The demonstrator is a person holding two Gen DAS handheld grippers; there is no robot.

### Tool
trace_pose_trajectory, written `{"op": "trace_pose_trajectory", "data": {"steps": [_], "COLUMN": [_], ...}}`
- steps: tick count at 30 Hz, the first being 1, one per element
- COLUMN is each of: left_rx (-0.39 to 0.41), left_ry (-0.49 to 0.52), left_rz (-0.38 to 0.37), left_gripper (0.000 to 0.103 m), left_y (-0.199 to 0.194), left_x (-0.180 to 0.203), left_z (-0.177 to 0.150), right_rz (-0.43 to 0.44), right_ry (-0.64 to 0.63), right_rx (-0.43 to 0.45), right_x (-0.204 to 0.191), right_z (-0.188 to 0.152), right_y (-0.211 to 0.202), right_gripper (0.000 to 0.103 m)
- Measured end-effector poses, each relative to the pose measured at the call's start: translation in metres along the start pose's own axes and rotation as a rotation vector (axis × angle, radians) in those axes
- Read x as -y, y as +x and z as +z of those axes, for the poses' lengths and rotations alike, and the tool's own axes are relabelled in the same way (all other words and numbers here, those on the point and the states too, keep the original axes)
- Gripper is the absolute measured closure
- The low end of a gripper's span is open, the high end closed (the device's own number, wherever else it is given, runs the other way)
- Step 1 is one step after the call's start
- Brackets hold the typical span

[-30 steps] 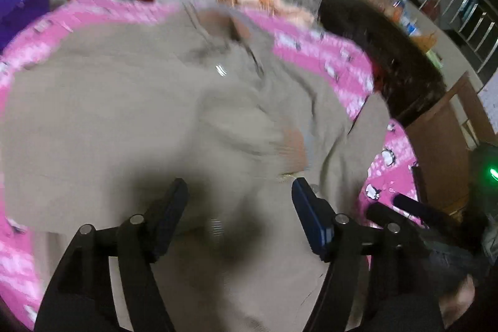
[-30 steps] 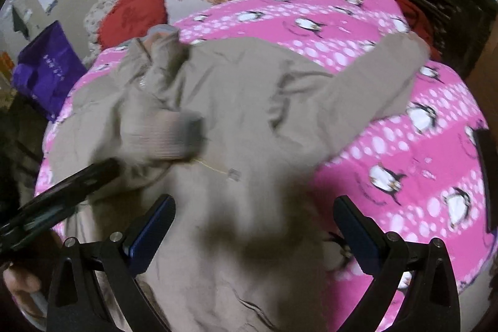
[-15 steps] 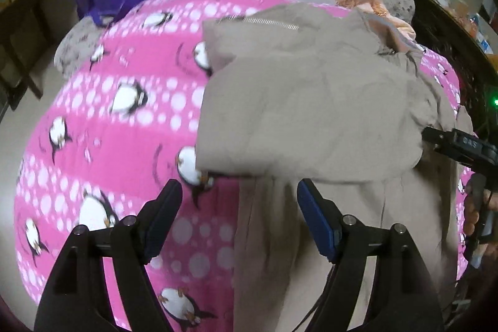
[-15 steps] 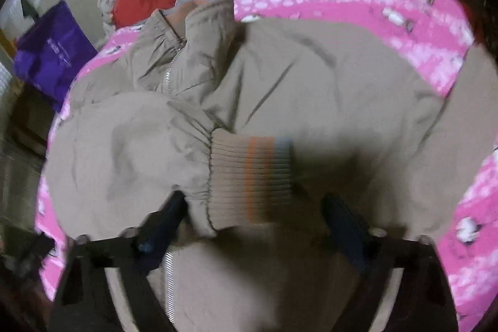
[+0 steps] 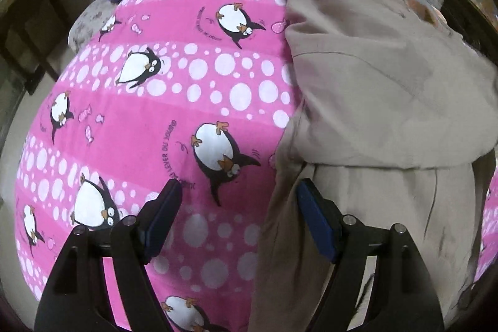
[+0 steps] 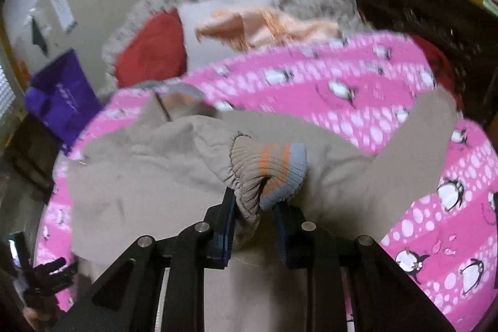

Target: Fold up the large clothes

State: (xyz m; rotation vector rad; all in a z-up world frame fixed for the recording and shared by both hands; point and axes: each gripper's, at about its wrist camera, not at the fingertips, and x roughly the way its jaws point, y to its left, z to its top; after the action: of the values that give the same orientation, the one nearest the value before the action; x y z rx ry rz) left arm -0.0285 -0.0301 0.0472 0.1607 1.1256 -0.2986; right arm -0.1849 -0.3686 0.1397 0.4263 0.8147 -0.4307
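A large beige jacket (image 5: 382, 101) lies on a pink penguin-print bedspread (image 5: 174, 120); its left part is folded over the body. My left gripper (image 5: 238, 207) is open and empty, low over the bedspread, its right finger at the jacket's left edge. In the right wrist view the jacket (image 6: 149, 176) spreads across the bed. My right gripper (image 6: 253, 215) is shut on the ribbed sleeve cuff (image 6: 270, 167), which has orange and grey-blue stripes. The other sleeve (image 6: 417, 142) stretches out to the right.
A red pillow (image 6: 152, 52), a white pillow (image 6: 218, 21) and a peach cloth (image 6: 264, 30) lie at the head of the bed. A purple bag (image 6: 62, 95) hangs at the left. Dark furniture (image 6: 420, 17) stands at the right. The left gripper also shows in the right wrist view (image 6: 46, 273).
My right gripper has closed on the sleeve cuff and lifted it. My left gripper has swung left, from over the jacket to the bedspread beside its left edge.
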Motion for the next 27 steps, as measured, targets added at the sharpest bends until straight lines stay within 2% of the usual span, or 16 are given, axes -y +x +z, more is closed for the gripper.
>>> {"op": "trace_pose_trajectory", "data": {"steps": [1,2,3,4,8,10,12,14,18,20,24,27], "left_rx": [0.009,0.022,0.041,0.068,0.115,0.118,0.131,0.116,0.079,0.043,0.049,0.086], "left_ry": [-0.005,-0.006,-0.003,0.001,-0.006,-0.029,-0.049,-0.062,-0.076,-0.069,-0.079,-0.065], "left_rz": [-0.003,-0.01,-0.019,-0.034,-0.081,-0.098,-0.092,-0.053,0.062,0.093,0.079,0.069], "left_gripper": [0.027,0.027,0.027,0.027,0.027,0.027,0.027,0.027,0.027,0.026,0.025,0.026], "left_y": [-0.004,-0.01,-0.016,-0.025,-0.039,-0.034,-0.024,-0.01,0.023,0.04,0.032,0.015], "left_x": [0.001,0.002,0.004,0.006,0.014,0.018,0.022,0.027,0.027,0.024,0.021,0.02], "left_z": [0.001,0.004,0.008,0.011,0.025,0.038,0.052,0.065,0.079,0.084,0.084,0.083], "right_rz": [-0.003,0.001,0.006,0.008,-0.002,-0.004,0.048,0.064,0.028,-0.031,-0.131,-0.116], "right_ry": [0.001,0.004,0.013,0.036,0.091,0.077,0.024,-0.039,-0.108,-0.121,-0.142,-0.145], "right_rx": [-0.045,-0.11,-0.137,-0.162,-0.08,-0.068,-0.092,-0.111,-0.097,-0.127,-0.198,-0.172], "right_x": [0.001,0.002,0.005,0.008,0.02,0.015,0.001,-0.016,-0.032,-0.033,-0.024,-0.024], "right_z": [-0.003,-0.008,-0.009,-0.012,-0.01,-0.01,-0.011,-0.015,-0.013,-0.007,0.002,0.004], "right_y": [0.012,0.025,0.028,0.029,0.008,0.003,0.006,0.01,0.027,0.051,0.091,0.076], "right_gripper": [0.079,0.071,0.056,0.052,0.04,0.04,0.041,0.042,0.042,0.042,0.047,0.044]}}
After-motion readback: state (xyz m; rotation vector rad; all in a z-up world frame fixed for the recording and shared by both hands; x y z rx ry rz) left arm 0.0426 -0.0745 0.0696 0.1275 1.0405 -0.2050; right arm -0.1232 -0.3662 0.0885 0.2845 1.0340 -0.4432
